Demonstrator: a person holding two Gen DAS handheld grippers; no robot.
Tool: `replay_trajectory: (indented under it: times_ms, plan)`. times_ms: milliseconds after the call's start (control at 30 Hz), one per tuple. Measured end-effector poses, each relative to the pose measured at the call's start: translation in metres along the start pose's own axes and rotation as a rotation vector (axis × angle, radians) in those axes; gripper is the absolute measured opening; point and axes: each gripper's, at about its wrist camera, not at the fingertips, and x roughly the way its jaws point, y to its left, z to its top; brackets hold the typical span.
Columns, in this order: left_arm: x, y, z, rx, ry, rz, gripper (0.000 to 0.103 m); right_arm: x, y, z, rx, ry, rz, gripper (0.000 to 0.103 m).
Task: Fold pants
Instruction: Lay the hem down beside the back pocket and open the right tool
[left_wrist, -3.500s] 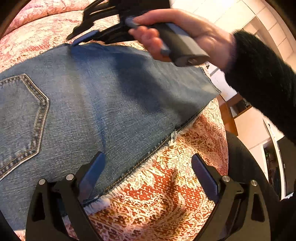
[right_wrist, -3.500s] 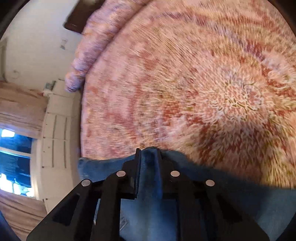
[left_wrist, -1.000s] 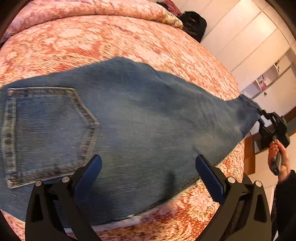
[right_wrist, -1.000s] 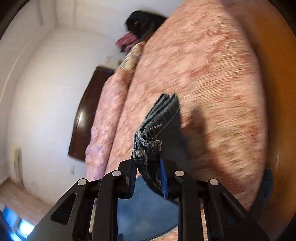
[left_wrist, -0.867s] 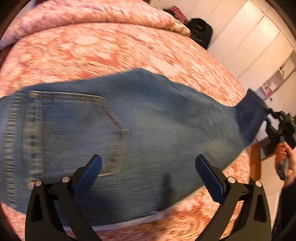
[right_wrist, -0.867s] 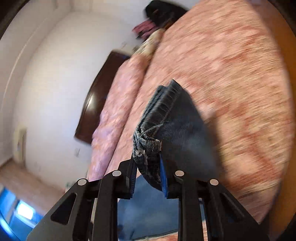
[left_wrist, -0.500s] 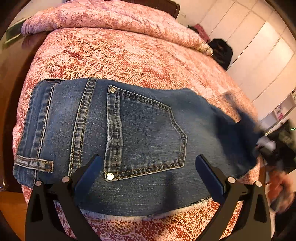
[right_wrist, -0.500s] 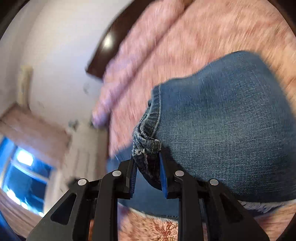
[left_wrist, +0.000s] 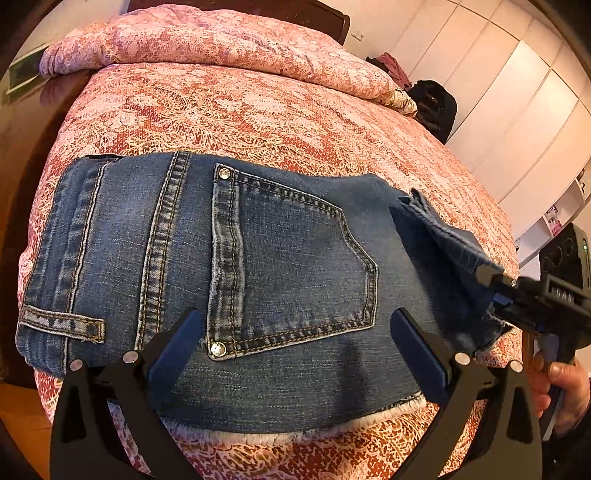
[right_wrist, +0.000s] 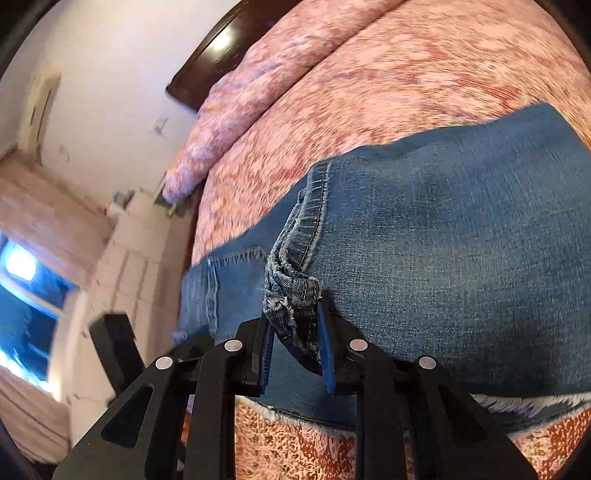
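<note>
The pants (left_wrist: 258, 266) lie on the bed (left_wrist: 258, 110), pocket up. The left gripper (left_wrist: 295, 354) hovers released above their near edge. The right gripper (right_wrist: 295, 354) is clenched on the hem (right_wrist: 295, 295), doubled over the pants at the right.

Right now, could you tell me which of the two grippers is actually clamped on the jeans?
The right gripper: it pinches the jeans' hem between its pads. The left gripper hovers wide open above the back pocket.

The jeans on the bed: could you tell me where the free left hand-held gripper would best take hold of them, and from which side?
Probably the waistband corner by the belt loop of the jeans, approached from the near edge of the bed. The layers there end in a thick edge that the open left hand-held gripper could pinch.
</note>
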Motion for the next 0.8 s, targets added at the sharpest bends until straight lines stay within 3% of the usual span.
replay_trajectory:
  times_ms: [200, 400, 533, 633, 733, 800]
  plan:
    - [0.000, 0.000, 0.000, 0.008, 0.010, -0.004, 0.101, 0.027, -0.020, -0.015, -0.013, 0.063, -0.076, 0.021]
    - [0.001, 0.000, 0.001, 0.007, 0.013, 0.001, 0.101, 0.036, -0.006, -0.014, -0.117, 0.093, -0.140, 0.022]
    - [0.002, 0.002, 0.002, 0.003, 0.014, -0.006, 0.101, 0.024, 0.000, -0.010, -0.067, 0.137, -0.105, 0.038]
    - [0.002, 0.002, 0.002, 0.008, 0.015, -0.009, 0.101, -0.004, 0.016, -0.015, -0.120, 0.100, -0.086, 0.039]
    - [0.002, 0.001, 0.001, 0.016, 0.008, -0.004, 0.101, -0.019, 0.021, -0.007, -0.163, 0.005, -0.150, 0.039]
    - [0.002, -0.001, -0.002, 0.021, 0.000, 0.005, 0.101, -0.012, 0.023, 0.002, -0.214, -0.018, -0.239, 0.039]
